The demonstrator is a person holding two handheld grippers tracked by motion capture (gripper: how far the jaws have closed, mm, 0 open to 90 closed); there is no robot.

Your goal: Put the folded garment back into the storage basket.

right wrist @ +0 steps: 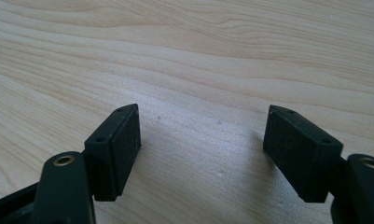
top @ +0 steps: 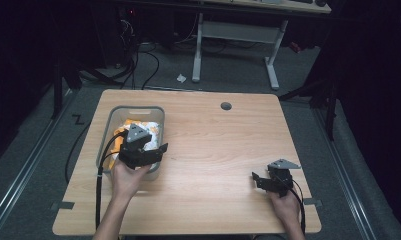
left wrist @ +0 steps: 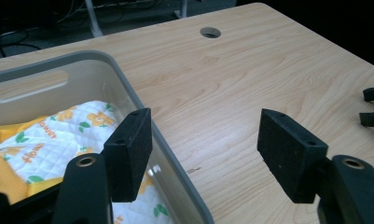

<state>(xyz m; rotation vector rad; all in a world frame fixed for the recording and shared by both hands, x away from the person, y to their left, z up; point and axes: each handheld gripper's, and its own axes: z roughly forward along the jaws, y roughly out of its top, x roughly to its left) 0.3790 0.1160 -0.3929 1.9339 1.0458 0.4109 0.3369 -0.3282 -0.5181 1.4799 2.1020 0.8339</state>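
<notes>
A: Start with the tabletop (top: 213, 150). Why is so much of it bare?

B: My guess is it is kept open as working room. The only thing standing on it is the grey bin (top: 108, 131), set toward the left side, within easy reach of the left hand (top: 125, 179).

A: And inside the bin?

B: A quilted cloth (left wrist: 58, 133), white with orange flowers and a yellow edge, lies bunched on the bottom. It sits loose in there, not folded, so I judge it is the thing being handled, either about to be lifted out or just dropped in; I cannot tell which.

A: Where is the left claw (top: 147, 154) then?

B: It hangs over the bin's near right corner. In the left gripper view one pad sits above the cloth and the other above bare wood, so the bin wall (left wrist: 147, 119) runs between them. The jaws stand apart with nothing clamped, and they touch neither wall nor cloth as far as I can see.

A: And the right claw (top: 260, 181)?

B: It is well apart from the bin, low over the tabletop at the near right. Its jaws are spread too, with only wood grain between them. It looks parked, probably waiting to help.
</notes>
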